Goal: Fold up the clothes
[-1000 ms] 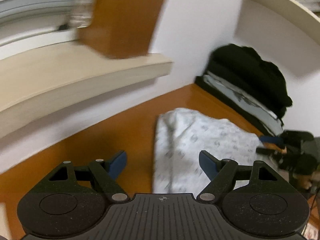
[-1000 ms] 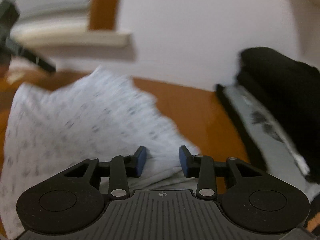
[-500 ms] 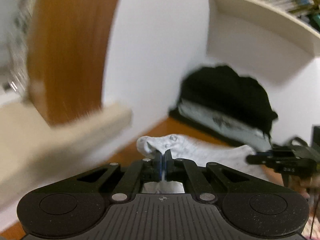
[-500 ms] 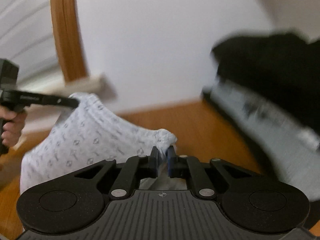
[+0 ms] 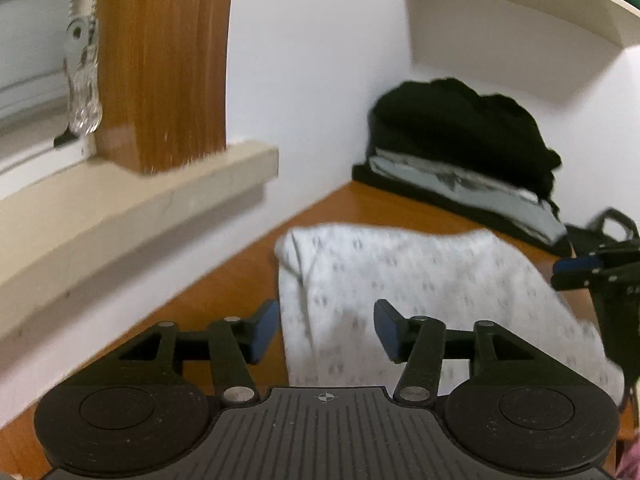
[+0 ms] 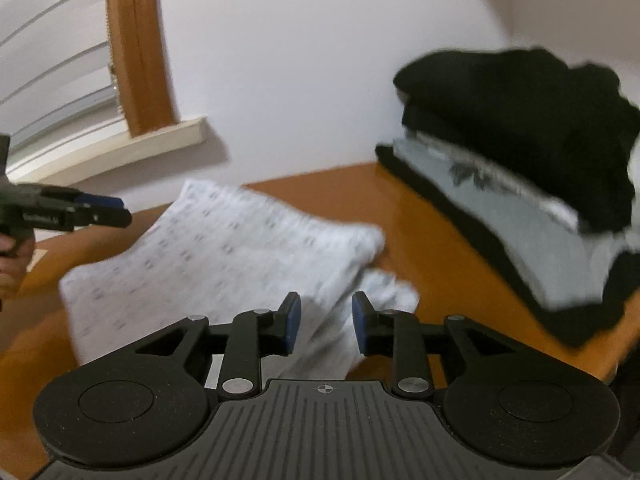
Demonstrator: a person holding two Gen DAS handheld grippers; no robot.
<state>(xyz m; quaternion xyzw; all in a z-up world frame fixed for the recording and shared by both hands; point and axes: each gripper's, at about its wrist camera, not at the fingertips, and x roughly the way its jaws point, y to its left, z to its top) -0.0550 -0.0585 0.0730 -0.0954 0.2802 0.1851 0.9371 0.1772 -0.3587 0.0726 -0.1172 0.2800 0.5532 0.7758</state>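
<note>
The white patterned garment lies folded on the orange table, just beside the stack of dark folded clothes. It looks light, soft and floppy; take it by 2 corners. The left gripper has just opened wide, the right gripper narrowly; neither holds anything. A window sill lies beyond the garment.

Soft, even indoor light is seen in both views, with no hard shadows. Motion blur is smeared across the patterned garment and clothes stack. Mild glare is carried by the wooden tabletop. Strong fisheye bending and dark corners are noted at the edges.
</note>
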